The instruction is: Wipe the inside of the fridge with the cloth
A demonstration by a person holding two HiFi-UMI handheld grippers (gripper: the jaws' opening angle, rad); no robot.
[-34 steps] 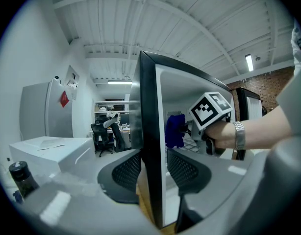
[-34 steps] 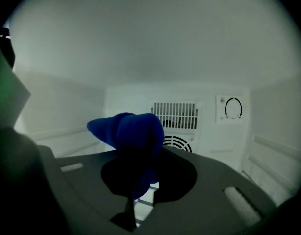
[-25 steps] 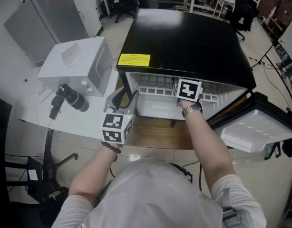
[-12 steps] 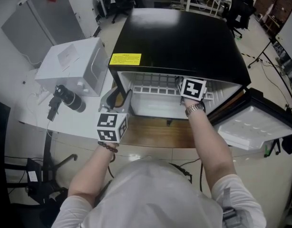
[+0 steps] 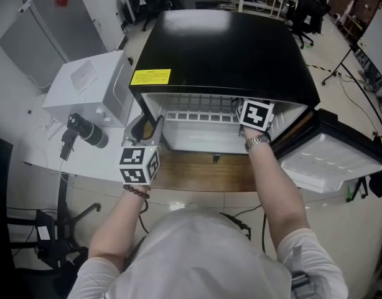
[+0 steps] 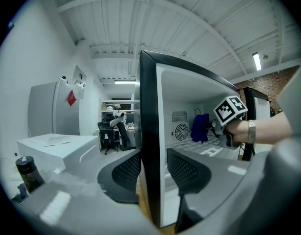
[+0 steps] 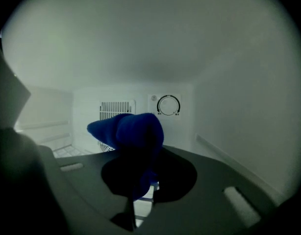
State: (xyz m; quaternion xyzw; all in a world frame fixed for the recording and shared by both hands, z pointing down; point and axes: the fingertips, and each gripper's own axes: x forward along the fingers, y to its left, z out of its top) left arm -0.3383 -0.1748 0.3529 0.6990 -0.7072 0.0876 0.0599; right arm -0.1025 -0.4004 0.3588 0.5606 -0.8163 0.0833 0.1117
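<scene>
My right gripper (image 7: 139, 187) has its jaws nearly together, pinching the blue cloth (image 7: 130, 131), which bunches up above the pads. It is reached into the open fridge (image 5: 222, 48), and the cloth hangs in the air in front of the back wall. From here I cannot tell whether it touches any surface. On that back wall, behind the cloth, I see a slotted vent (image 7: 117, 106) and, just to the right of it, a round dial (image 7: 168, 105).

My left gripper (image 6: 153, 175) is at the left front corner of the fridge. Its jaws straddle the front edge of the fridge's left side wall, one pad outside and one inside, and both pads look pressed on it. Through that view I also see the cloth (image 6: 199, 127) deep inside the cabinet, over the white wire shelf (image 5: 197, 114).

The fridge stands on a wooden top (image 5: 203, 173), with its door (image 5: 331, 161) swung open to the right. A yellow label (image 5: 150, 76) sits at the front left corner of its black top. Left of the fridge is a white box (image 5: 85, 86), and in front of that box lies a black bottle (image 5: 86, 129).
</scene>
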